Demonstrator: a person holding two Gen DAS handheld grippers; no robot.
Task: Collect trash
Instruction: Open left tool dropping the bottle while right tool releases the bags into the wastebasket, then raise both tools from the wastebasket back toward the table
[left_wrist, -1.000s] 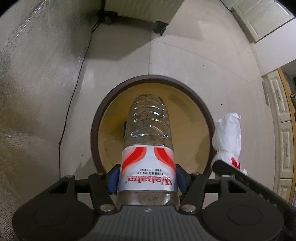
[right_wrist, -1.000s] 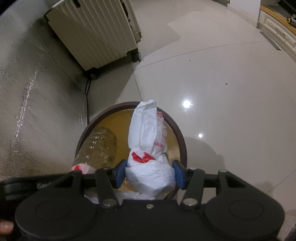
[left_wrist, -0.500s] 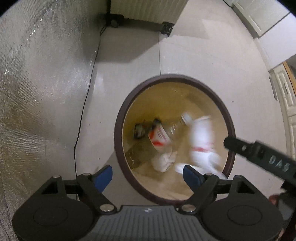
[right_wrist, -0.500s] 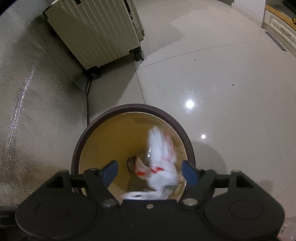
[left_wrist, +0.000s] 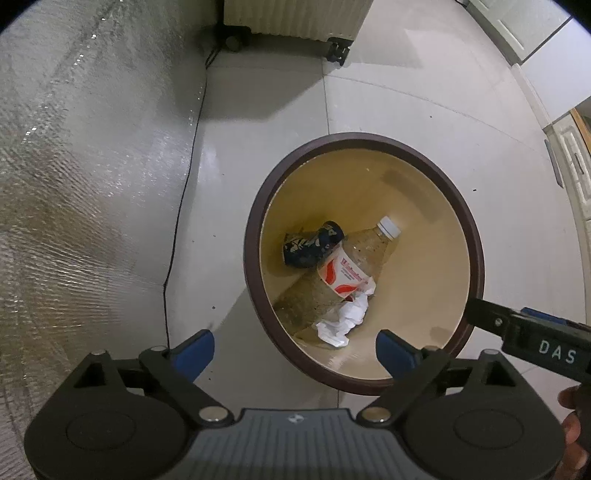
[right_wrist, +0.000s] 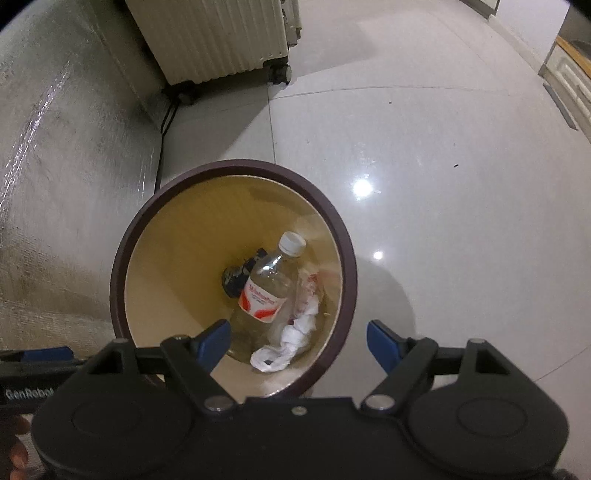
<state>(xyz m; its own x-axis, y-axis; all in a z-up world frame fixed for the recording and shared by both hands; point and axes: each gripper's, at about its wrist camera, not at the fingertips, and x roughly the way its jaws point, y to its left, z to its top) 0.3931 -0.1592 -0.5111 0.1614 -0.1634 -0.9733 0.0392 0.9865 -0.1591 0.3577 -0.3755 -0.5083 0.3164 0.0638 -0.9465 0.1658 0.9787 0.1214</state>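
Left wrist view: our left gripper points steeply down over the bin. Its jaws have just been opening and now stand wide apart with nothing between them. Inside the bin we count three pieces of trash: one plastic bottle lying tilted with its white cap toward the far wall, one crumpled white bag touching the bottle's lower side, and one dark crushed can or wrapper just beside the bottle's shoulder — too dim to name for sure. The right gripper's body juts in at the right edge, over the rim.

Right wrist view: our right gripper also hangs above the bin, jaws spread and empty; they have just been opening too. Same three items below — the bottle leaning cap-up against the wall, the bag beside and partly under it, the dark item behind. One bin, one bottle, one bag, one dark piece. A ribbed white heater on casters stands well apart, its cable running along the floor. No loose trash shows on the tiles.

Step in hand, as we judge it: the drop is done and both tools are free. The next move calls for lifting both clear of the rim and looking round for more trash — none is visible from here.
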